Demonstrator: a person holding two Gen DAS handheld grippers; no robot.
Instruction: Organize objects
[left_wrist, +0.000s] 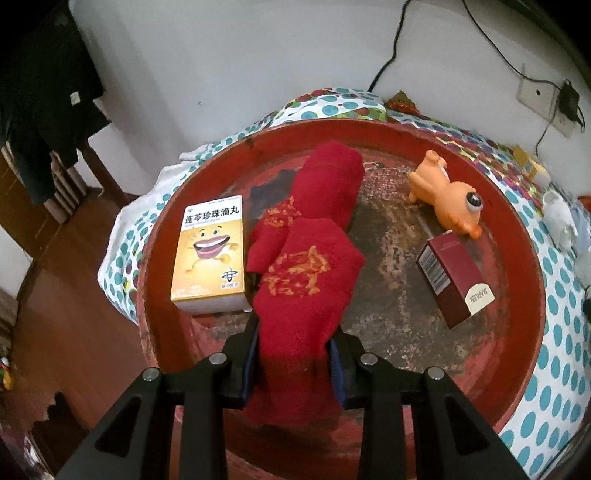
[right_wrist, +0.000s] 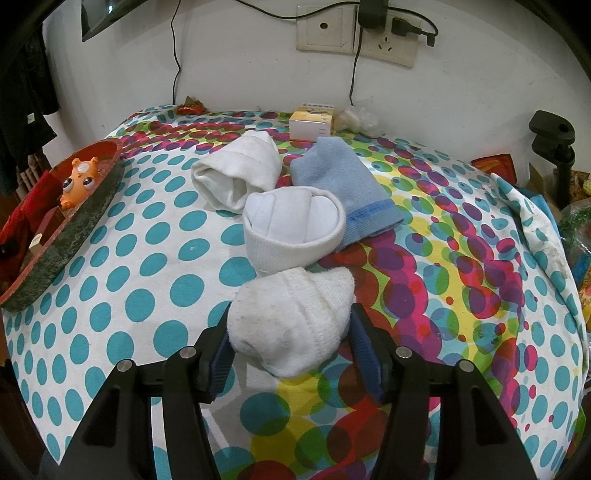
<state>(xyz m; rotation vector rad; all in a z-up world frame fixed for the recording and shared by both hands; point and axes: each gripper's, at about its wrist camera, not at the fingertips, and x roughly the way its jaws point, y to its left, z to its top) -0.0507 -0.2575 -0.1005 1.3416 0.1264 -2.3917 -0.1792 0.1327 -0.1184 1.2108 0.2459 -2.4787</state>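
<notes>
Left hand-held gripper (left_wrist: 295, 354): the red sock (left_wrist: 306, 280) is pinched between both pads, near its cuff end.
Red sock's long way: it is stretched straight ahead from the left hand-held gripper, over the red tray (left_wrist: 524, 236).
Red sock's neighbors: the yellow box (left_wrist: 210, 254) is seen just to its left, the dark red box (left_wrist: 454, 280) and orange toy (left_wrist: 447, 195) well apart on its right.
Right hand-held gripper (right_wrist: 291, 347): the white sock roll (right_wrist: 291, 321) is held between the pads, which are touching its sides.
Where that roll is: it is set on the dotted counter cloth (right_wrist: 147, 236), right in front of the fingers.
Other socks: a white roll (right_wrist: 291, 229), another white one (right_wrist: 236, 170) and a blue sock (right_wrist: 340, 184) are found farther ahead.
Nearer hand for the tray: the left one, it is judged.
</notes>
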